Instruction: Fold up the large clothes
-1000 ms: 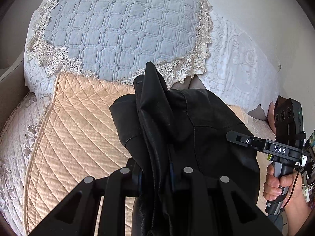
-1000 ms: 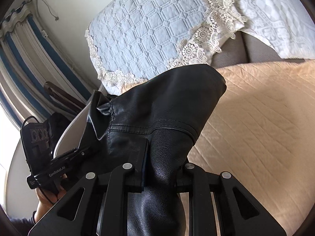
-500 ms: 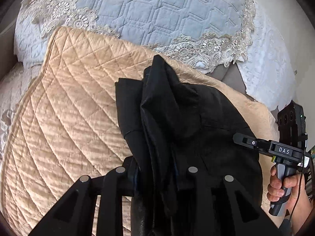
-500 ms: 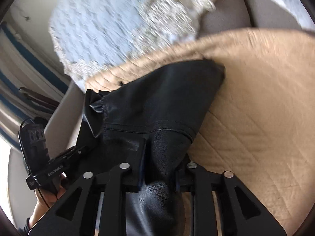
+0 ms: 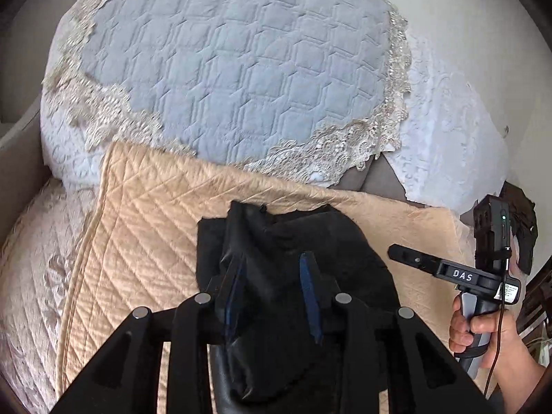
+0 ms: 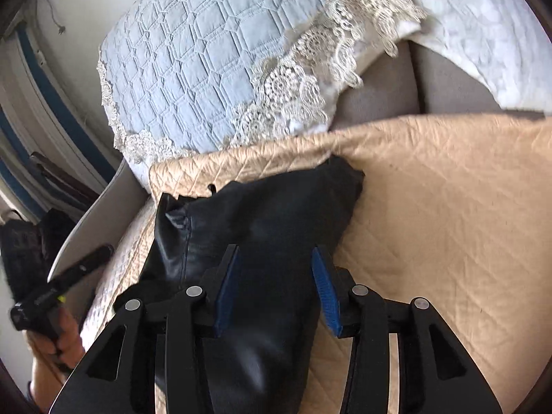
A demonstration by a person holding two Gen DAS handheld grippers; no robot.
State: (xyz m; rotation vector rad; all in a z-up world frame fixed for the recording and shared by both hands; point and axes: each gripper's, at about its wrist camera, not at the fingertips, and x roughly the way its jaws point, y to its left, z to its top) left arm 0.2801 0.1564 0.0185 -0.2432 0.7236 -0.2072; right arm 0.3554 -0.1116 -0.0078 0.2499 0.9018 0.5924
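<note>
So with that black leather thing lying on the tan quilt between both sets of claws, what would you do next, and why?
Probably draw both grippers back. The black leather garment already lies on the tan quilt. The right gripper is opening, its blue pads clear of the leather, and the left gripper looks released too.
</note>
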